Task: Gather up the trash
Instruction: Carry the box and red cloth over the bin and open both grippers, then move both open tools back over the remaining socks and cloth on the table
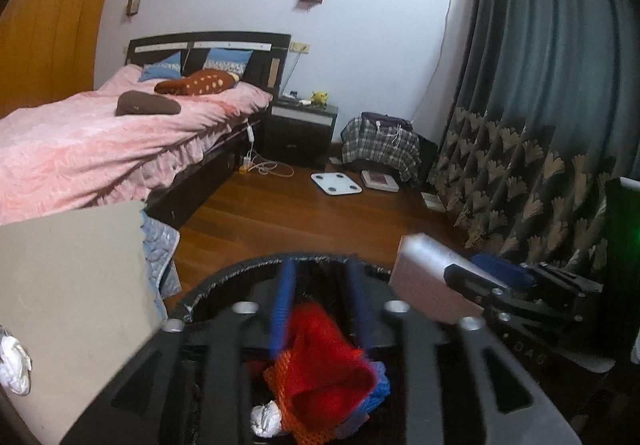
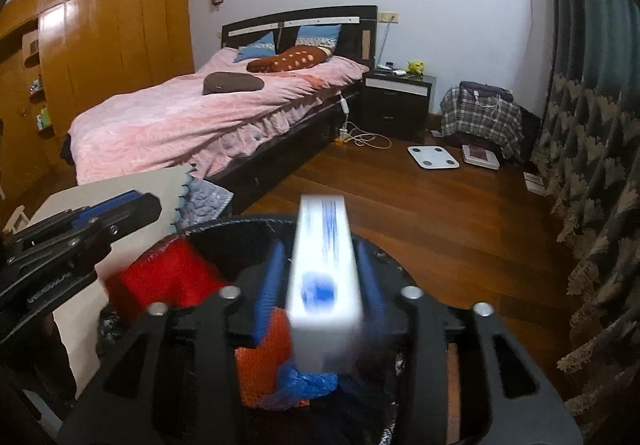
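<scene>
Bedroom setting: bed [image 2: 208, 113] with pink cover to the left, dark nightstand [image 2: 398, 103] beside the headboard, white scale [image 2: 433, 157] on the wooden floor [image 2: 400, 225], patterned curtain [image 2: 592, 149] along the right. Beige counter [image 1: 68, 285] at near left, with a crumpled white wad [image 1: 14, 365] at its edge, partly cut off by the frame. Directly below both tools, a black-lined trash bin [image 1: 224, 277], rim only partly visible behind the gripper bodies. Inside it: red-orange mesh netting [image 1: 320, 373], blue plastic scrap [image 2: 308, 385] and a white crumpled piece [image 1: 266, 421]; deeper contents dark and unreadable. Right gripper [image 2: 320, 273] over the bin, blue fingers [image 2: 272, 277] closed narrowly on a white box with blue print [image 2: 324, 277], held end-on and motion-blurred, print illegible. Left gripper [image 1: 320, 305] above the bin opening, fingers [image 1: 284, 305] moderately parted, nothing between them, netting visible below through the gap.
</scene>
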A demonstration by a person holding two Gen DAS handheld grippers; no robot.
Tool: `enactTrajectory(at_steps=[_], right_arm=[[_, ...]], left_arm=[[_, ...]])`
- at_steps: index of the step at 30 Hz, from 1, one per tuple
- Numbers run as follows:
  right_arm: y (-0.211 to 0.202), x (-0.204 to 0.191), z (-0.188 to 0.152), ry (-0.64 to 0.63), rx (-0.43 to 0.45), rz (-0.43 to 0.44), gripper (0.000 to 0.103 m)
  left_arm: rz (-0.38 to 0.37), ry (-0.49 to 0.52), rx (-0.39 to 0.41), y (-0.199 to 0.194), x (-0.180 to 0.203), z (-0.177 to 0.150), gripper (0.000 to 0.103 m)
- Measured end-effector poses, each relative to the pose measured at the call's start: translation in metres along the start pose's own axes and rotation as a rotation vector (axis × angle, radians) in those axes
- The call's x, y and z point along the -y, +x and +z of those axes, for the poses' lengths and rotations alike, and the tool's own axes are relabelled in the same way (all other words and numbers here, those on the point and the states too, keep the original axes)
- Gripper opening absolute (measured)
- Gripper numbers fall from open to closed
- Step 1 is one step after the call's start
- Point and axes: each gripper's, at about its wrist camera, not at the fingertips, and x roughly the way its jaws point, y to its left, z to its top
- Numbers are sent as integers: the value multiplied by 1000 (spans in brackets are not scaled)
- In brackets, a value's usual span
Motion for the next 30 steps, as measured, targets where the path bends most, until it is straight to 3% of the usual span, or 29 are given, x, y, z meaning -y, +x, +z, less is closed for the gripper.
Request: enactTrajectory(at_steps=[2, 4, 6, 9, 14, 30], right_arm=[[0, 2, -3, 5, 2, -7, 55], [-2, 2, -5, 6, 12, -19, 69], [-4, 2, -5, 7, 24, -27, 90], [-7, -3, -3, -3, 42, -19, 97], [-10, -14, 1, -8, 46, 16, 98], [-6, -119, 10, -95, 48, 204, 98]], left_arm=[[14, -5, -3, -1, -6, -3, 49], [36, -7, 4, -5, -11, -5, 60], [67, -9, 15, -11, -17, -6, 72], [109, -5, 22, -20, -27, -7, 83], [180, -21, 39, -42, -46, -11, 97], [454, -93, 77, -133, -128, -42, 97]])
